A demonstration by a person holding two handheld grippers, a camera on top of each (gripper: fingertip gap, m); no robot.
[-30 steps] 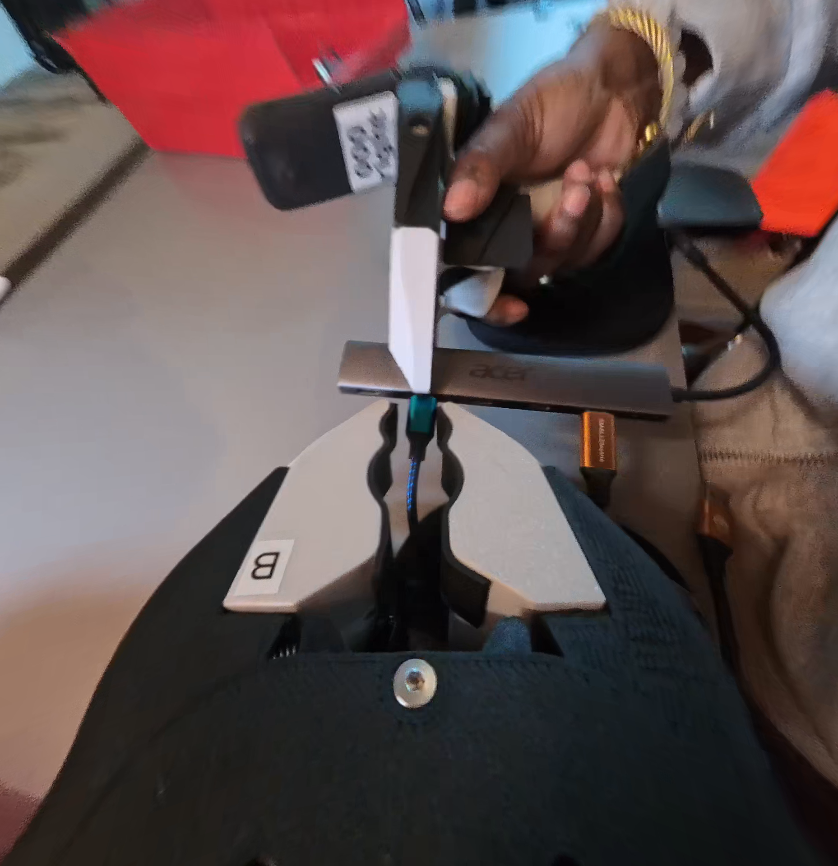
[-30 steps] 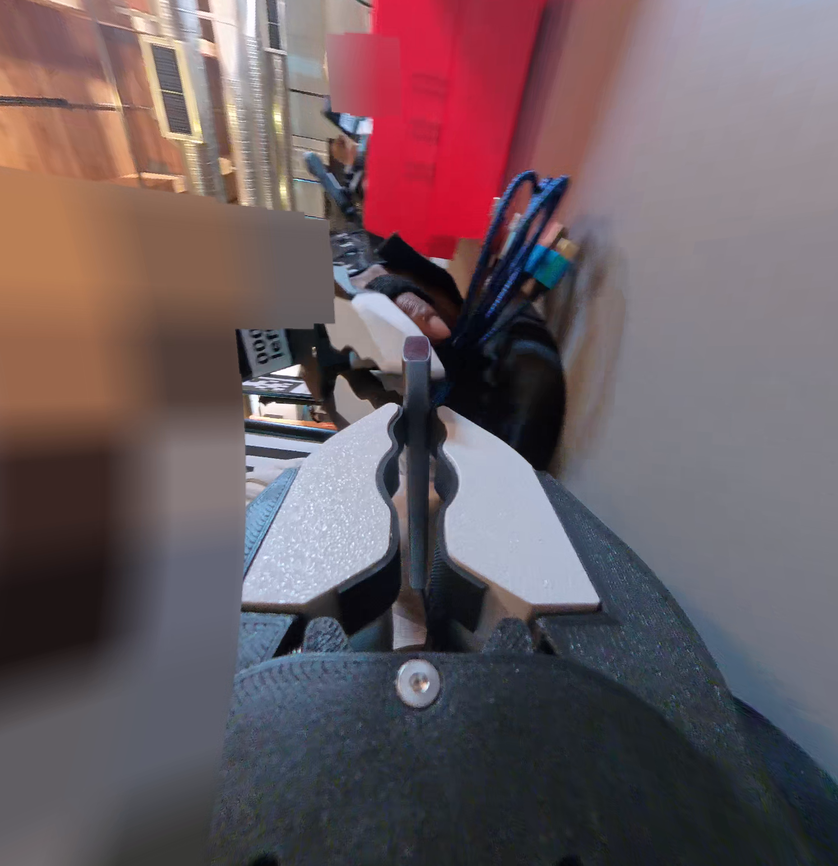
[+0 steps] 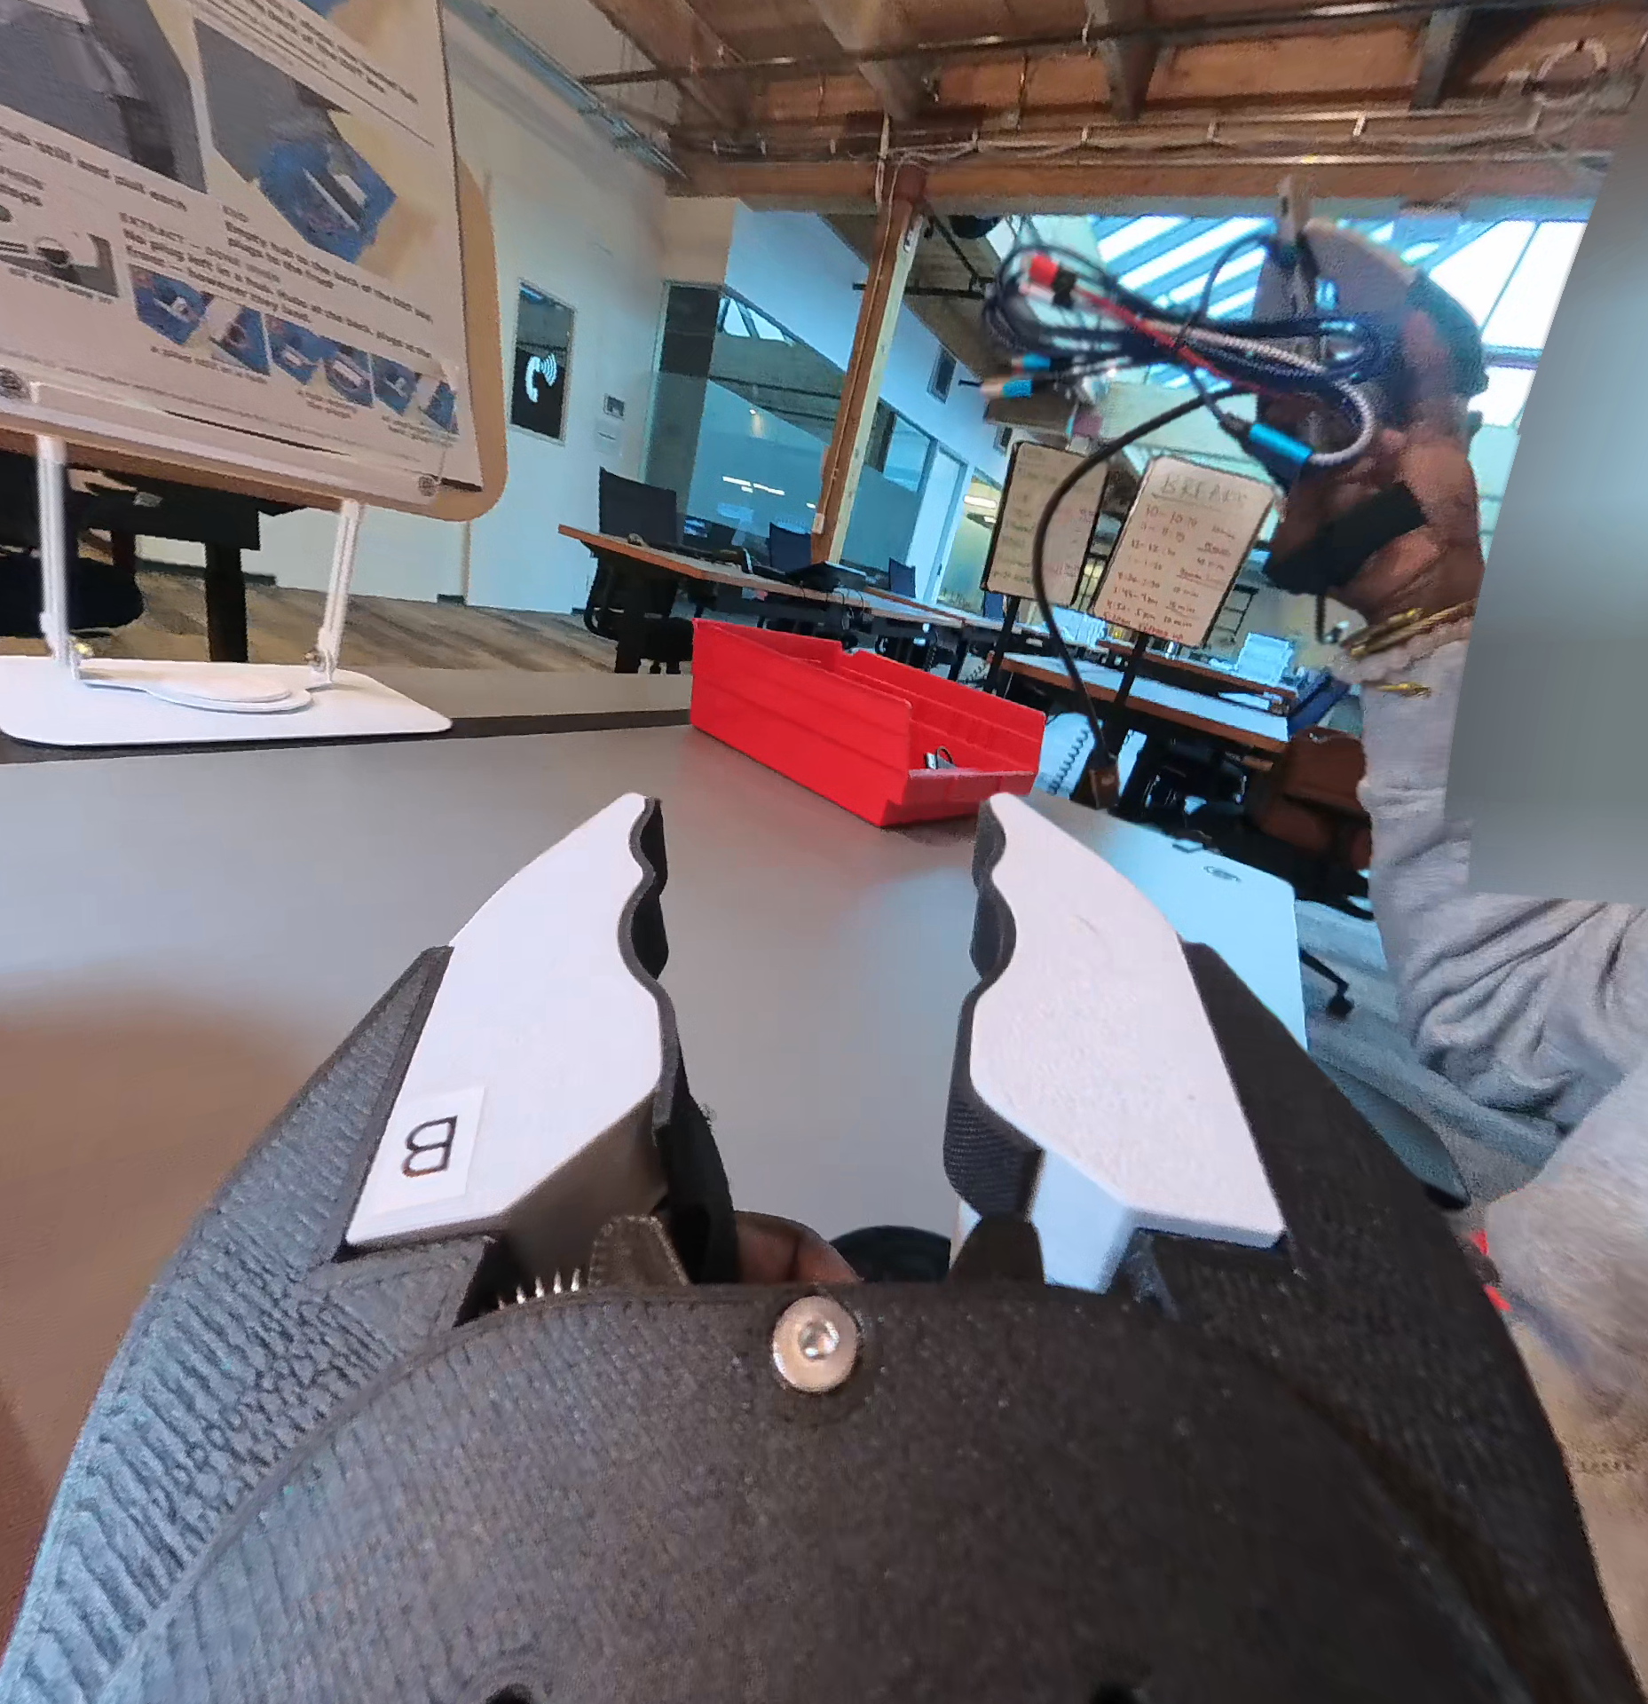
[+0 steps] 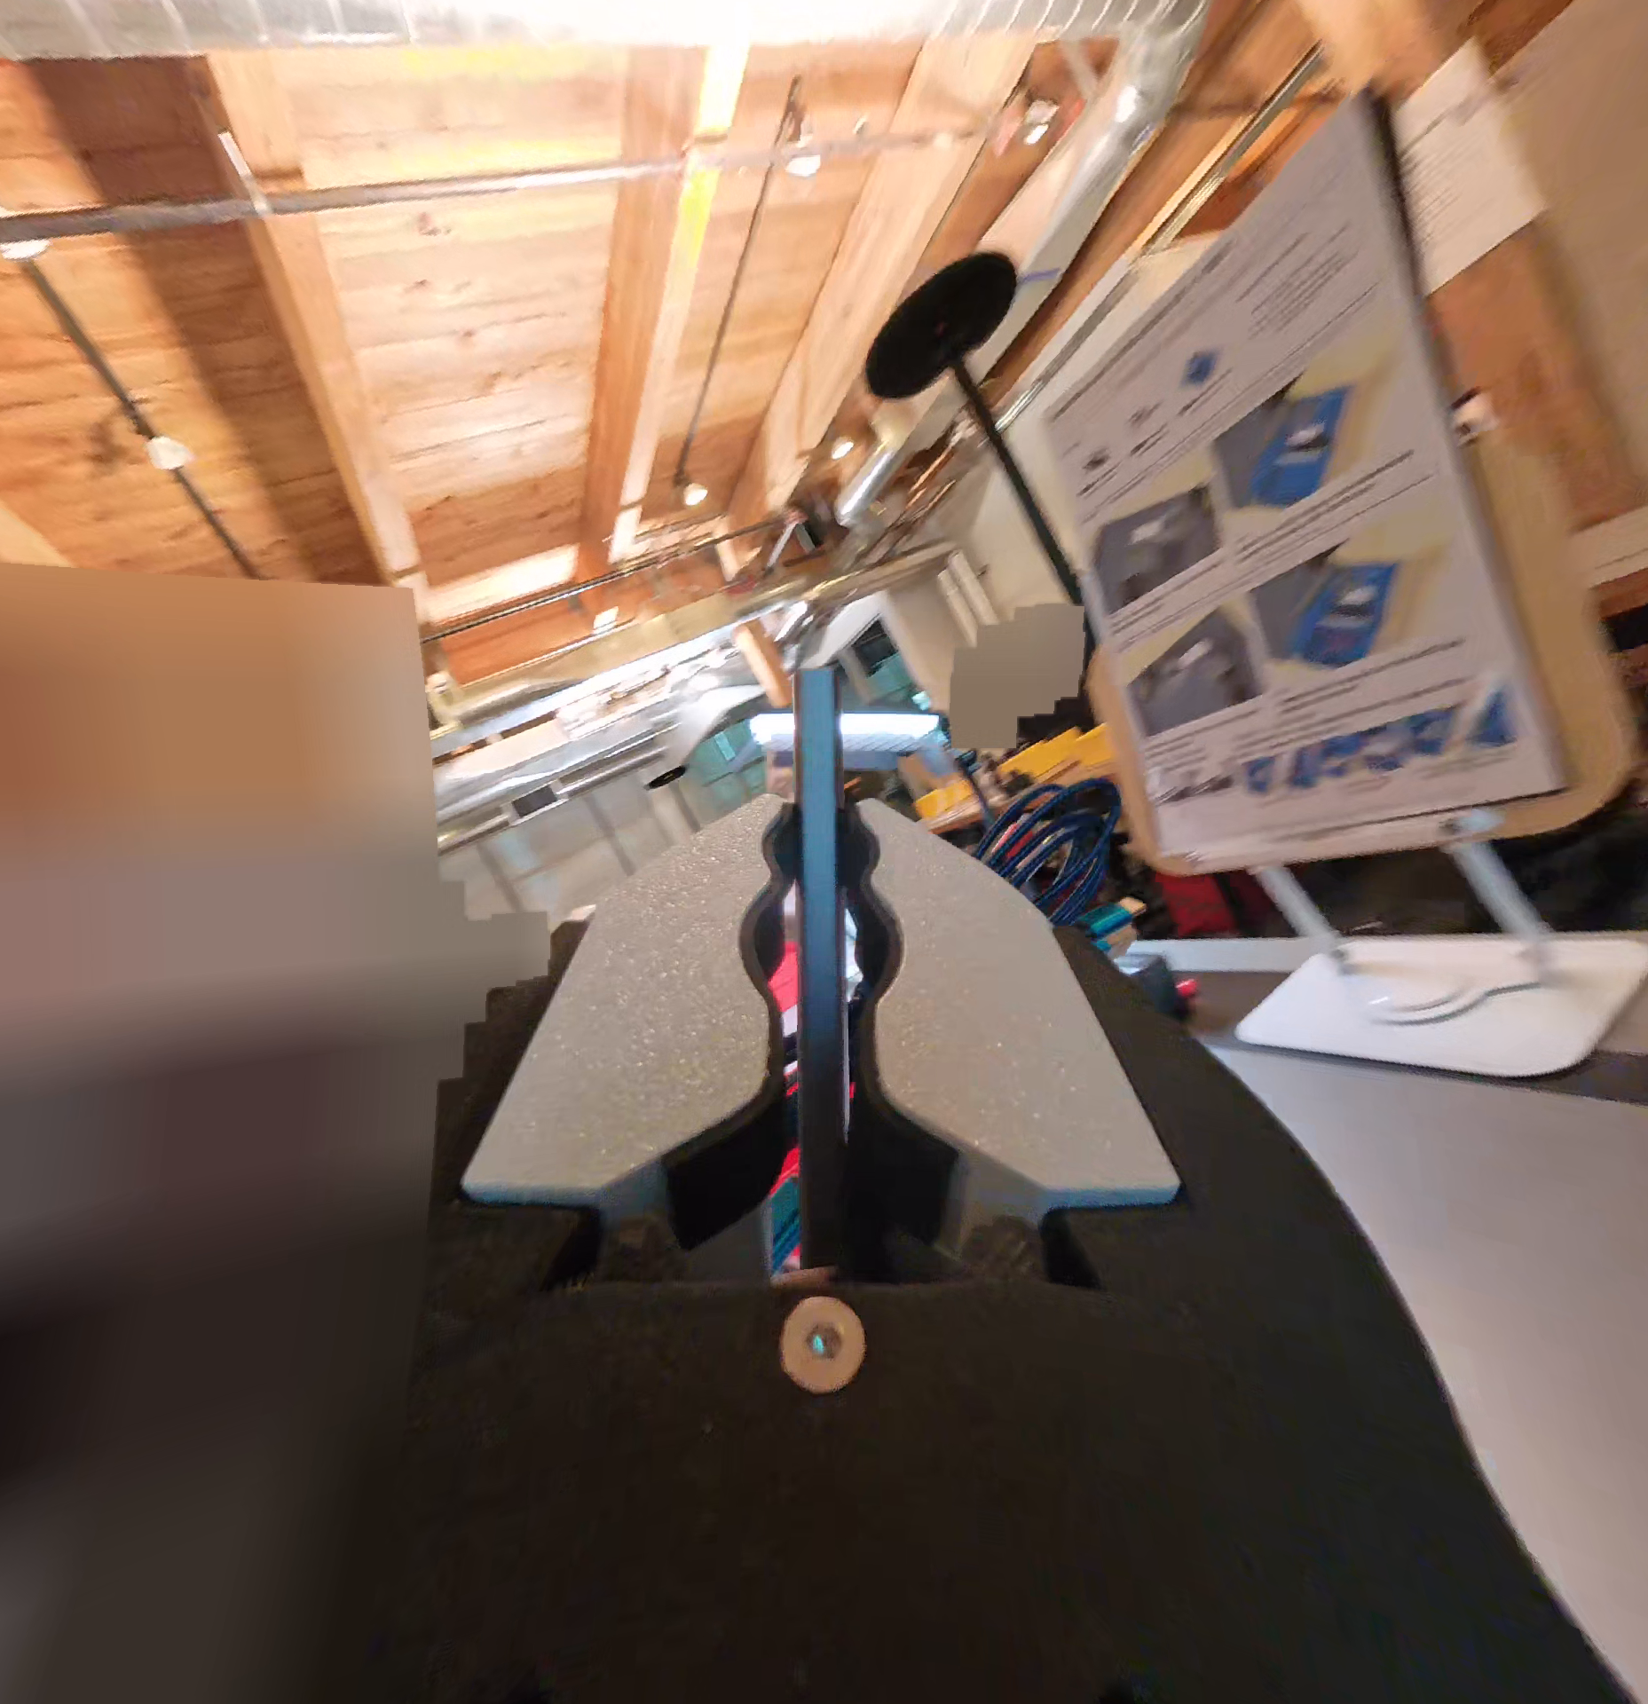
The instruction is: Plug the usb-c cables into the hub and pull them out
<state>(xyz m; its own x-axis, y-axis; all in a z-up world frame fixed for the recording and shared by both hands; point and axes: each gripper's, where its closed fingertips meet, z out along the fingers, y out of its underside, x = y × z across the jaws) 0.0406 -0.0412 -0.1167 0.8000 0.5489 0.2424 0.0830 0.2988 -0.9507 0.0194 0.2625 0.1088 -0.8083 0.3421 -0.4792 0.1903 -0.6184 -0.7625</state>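
My left gripper (image 3: 815, 811) is open and empty, low over the grey table (image 3: 248, 876). My right gripper (image 4: 820, 811) is shut on the hub (image 4: 820, 922), a thin dark grey slab seen edge-on, and points up towards the ceiling. In the left wrist view the person's hand (image 3: 1391, 516) is raised at the upper right with a tangled bundle of cables (image 3: 1170, 341) hanging beside it. One black cable (image 3: 1069, 645) dangles down towards the table. Blue cable loops (image 4: 1060, 848) show beyond the right fingers. Whether any plug sits in the hub is hidden.
A red bin (image 3: 857, 728) lies on the table ahead of the left gripper. An instruction board on a white stand (image 3: 221, 258) is at the far left of the table; it also shows in the right wrist view (image 4: 1309, 516). A grey sleeve (image 3: 1484, 922) is at the right. The tips of one gripper are about 40 cm away from the tips of the other.
My left gripper has opened, let go of the teal-plug cable and tilted up to look across the table. My right gripper has lifted the hub, with the cables, high off the table.
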